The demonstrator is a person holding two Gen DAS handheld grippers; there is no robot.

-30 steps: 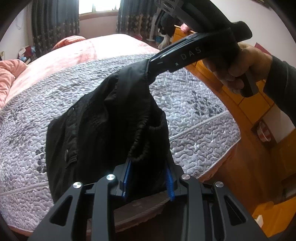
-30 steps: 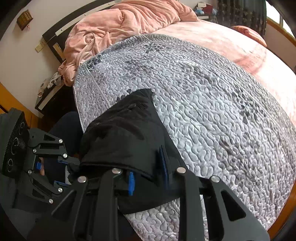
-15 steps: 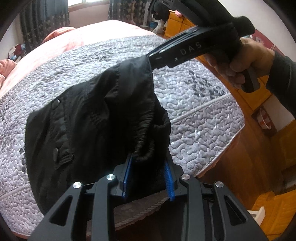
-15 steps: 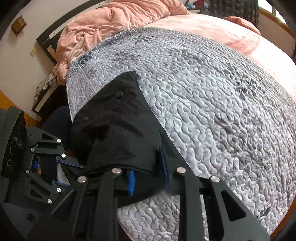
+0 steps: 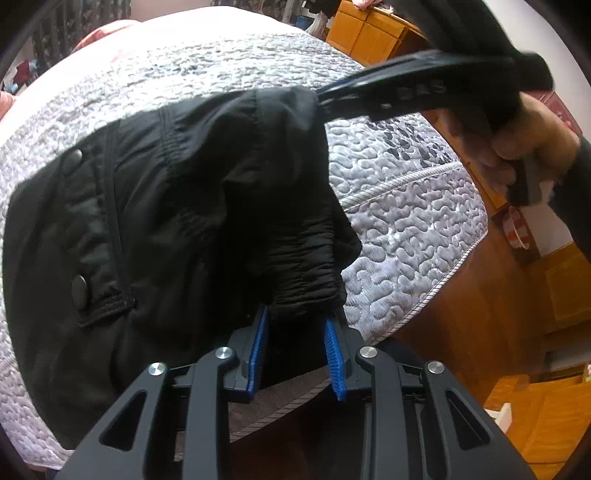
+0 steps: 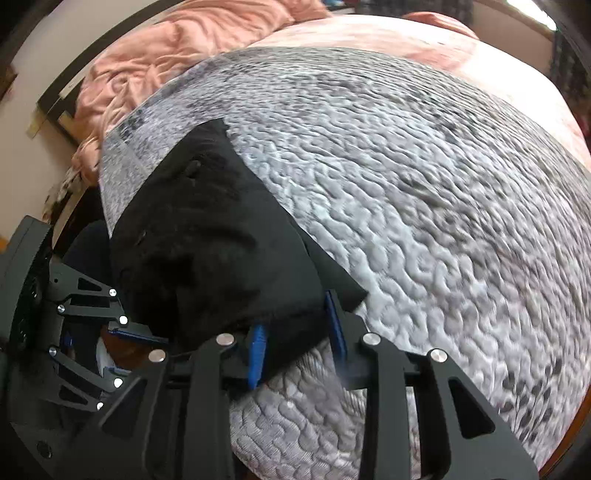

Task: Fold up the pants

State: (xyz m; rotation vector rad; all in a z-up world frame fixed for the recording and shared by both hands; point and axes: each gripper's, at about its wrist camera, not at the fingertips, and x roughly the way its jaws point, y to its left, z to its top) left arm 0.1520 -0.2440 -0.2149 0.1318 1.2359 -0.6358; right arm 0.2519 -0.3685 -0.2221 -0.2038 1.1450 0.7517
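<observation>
Black pants (image 5: 155,221) with snap buttons hang between my two grippers over the near corner of the grey quilted bed cover (image 5: 406,206). My left gripper (image 5: 295,325) is shut on the elastic waistband, bunched between its blue pads. My right gripper (image 6: 297,321) is shut on another edge of the pants (image 6: 207,236). In the left wrist view the right gripper (image 5: 321,99) pinches the cloth's upper corner. In the right wrist view the left gripper (image 6: 147,336) shows at lower left. The pants' lower part lies on the cover.
A pink duvet (image 6: 177,48) is heaped at the head of the bed. Orange wooden cabinets (image 5: 365,29) and wooden floor (image 5: 480,314) lie past the bed's right edge. A dark headboard (image 6: 85,77) stands against the wall.
Both grippers have moved forward and lower over the bed with the pants. The cloth has spread wider across the cover. Both grips are unchanged.
</observation>
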